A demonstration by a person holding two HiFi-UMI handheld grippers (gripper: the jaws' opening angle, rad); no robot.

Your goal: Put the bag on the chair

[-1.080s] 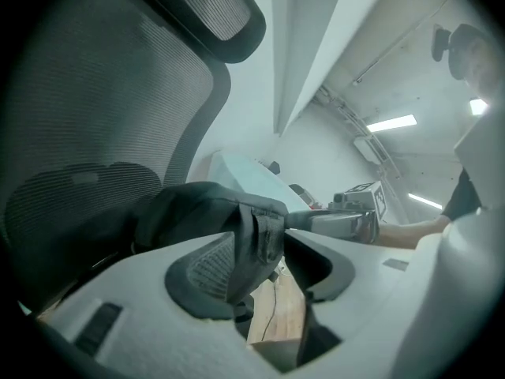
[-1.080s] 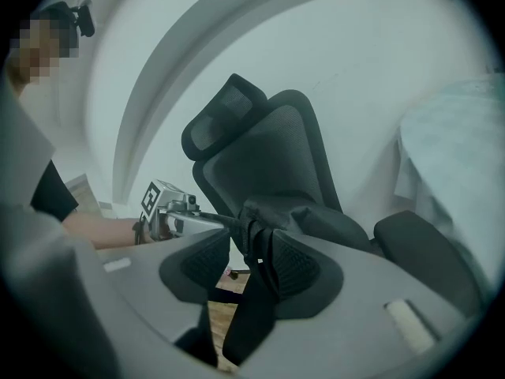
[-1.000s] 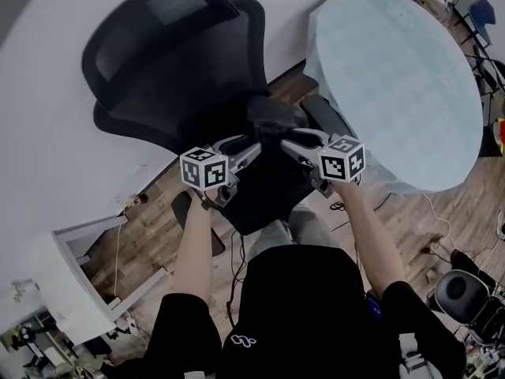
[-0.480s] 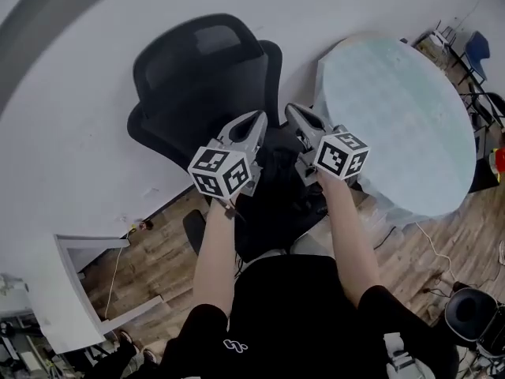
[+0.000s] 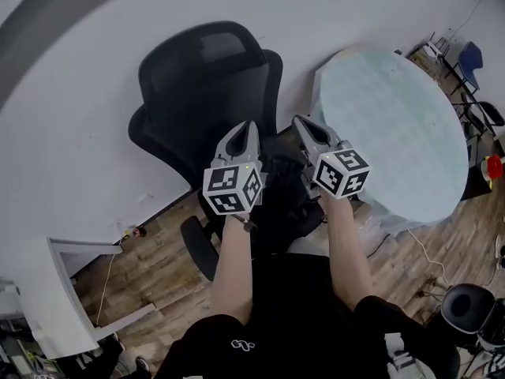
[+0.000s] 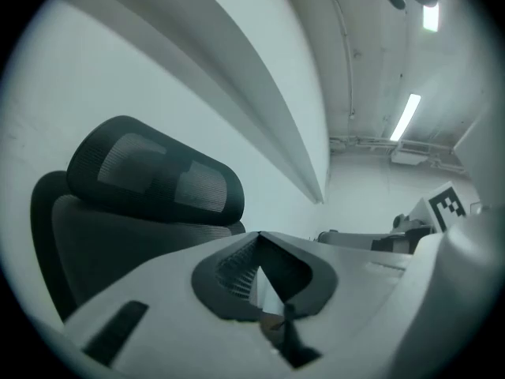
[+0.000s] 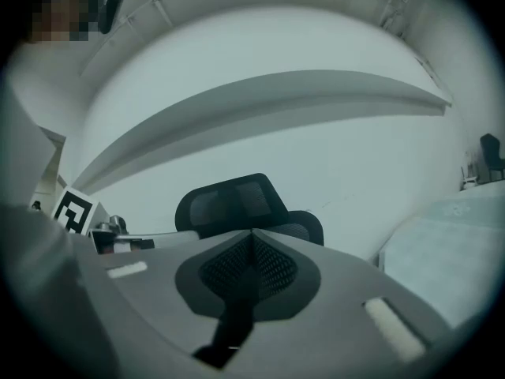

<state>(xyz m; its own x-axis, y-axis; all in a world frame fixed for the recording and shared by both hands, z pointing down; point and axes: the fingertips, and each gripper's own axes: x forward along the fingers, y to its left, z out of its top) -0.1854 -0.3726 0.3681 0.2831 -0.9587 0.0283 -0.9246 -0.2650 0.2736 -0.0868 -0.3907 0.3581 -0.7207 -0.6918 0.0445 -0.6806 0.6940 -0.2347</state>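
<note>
- Head view: the left gripper [image 5: 248, 126] and right gripper [image 5: 300, 121] are held side by side above the black office chair [image 5: 197, 93], well clear of the seat. The black bag [image 5: 278, 184] lies on the seat below them; black on black, its outline is unclear. A round table [image 5: 394, 117] stands just beside the chair.
- Left gripper view: the jaw tips meet with nothing between them. The mesh headrest [image 6: 158, 172] is ahead.
- Right gripper view: the jaw tips meet and grip nothing. The chair back is ahead and the table edge is at right.
</note>
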